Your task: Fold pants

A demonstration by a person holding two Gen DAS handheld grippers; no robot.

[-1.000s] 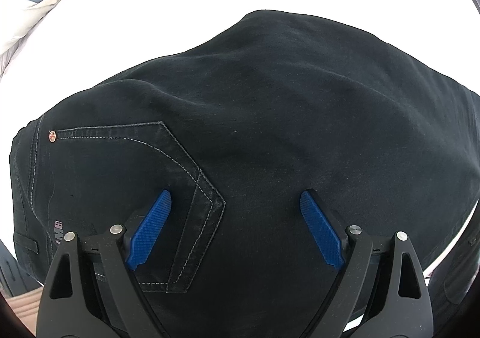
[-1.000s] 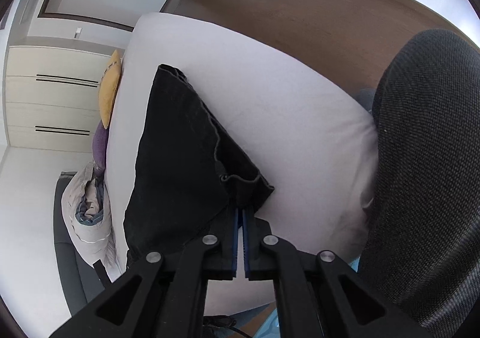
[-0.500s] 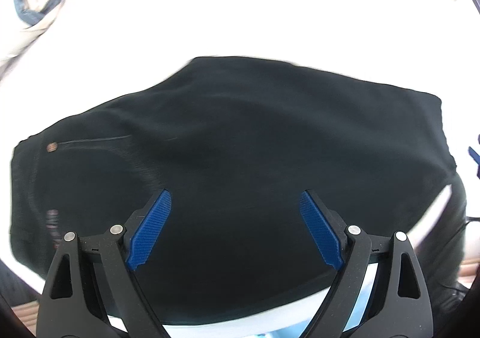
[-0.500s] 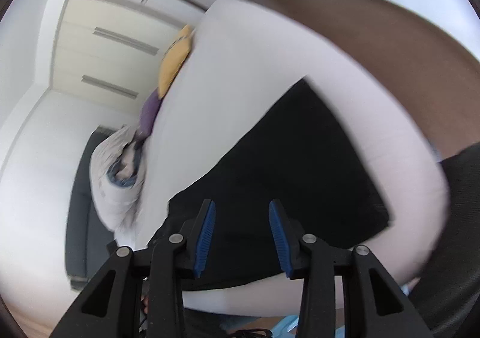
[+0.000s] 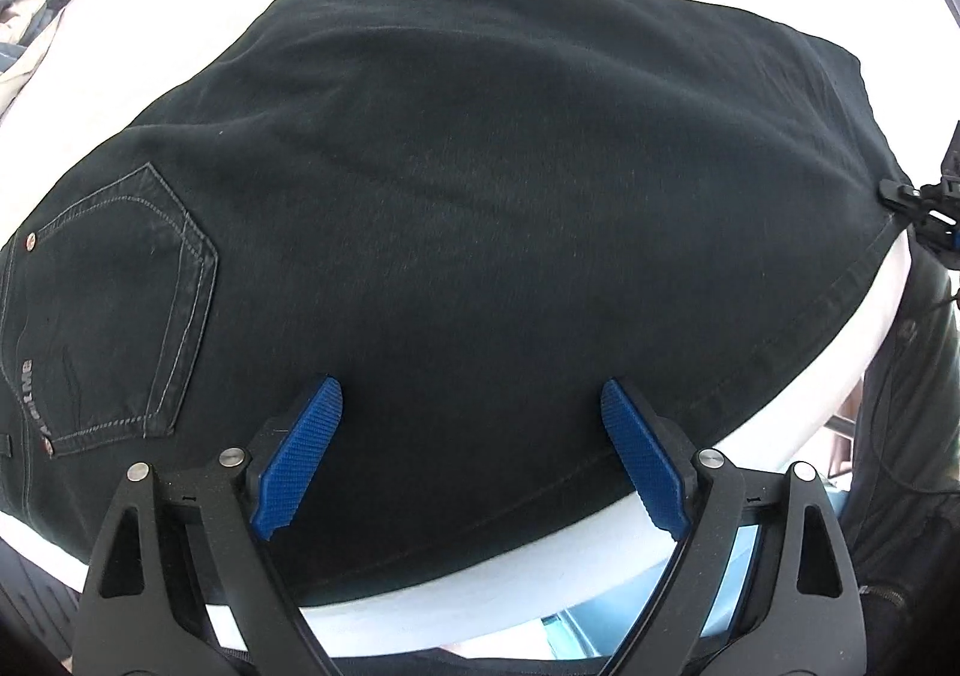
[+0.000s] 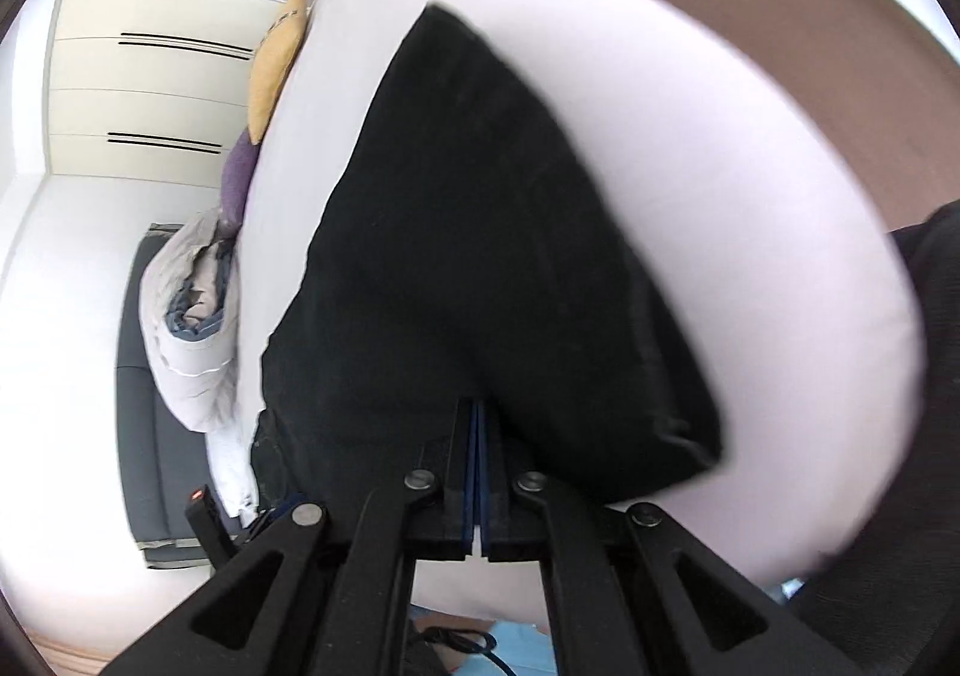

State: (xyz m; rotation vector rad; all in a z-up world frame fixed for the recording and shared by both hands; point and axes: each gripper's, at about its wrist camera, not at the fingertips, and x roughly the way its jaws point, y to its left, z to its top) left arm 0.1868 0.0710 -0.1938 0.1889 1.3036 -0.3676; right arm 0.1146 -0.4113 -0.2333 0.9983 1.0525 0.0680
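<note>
Tongs, two. Left tongs: blue pads spread wide, nothing between them, hovering over the pants, low centre of the left view. Right tongs: pressed together; the pants' edge sits right at the tips, but whether cloth is pinched cannot be told. The right tongs also show at the right edge of the left view, at the pants' corner.

Pants, one pair, black, folded flat on the white bed, filling mid-frame in both views. Back pocket, one, at left of the left view.

Around: pillows, two, one yellow and one purple, upper left of the right view; pale duvet bundle, one, mid-left; wardrobe, upper left.

Change: a second ago the right tongs pinched a lifted corner; half a second ago they stood apart; now shut again. The pocket has shifted leftward in the left view.
</note>
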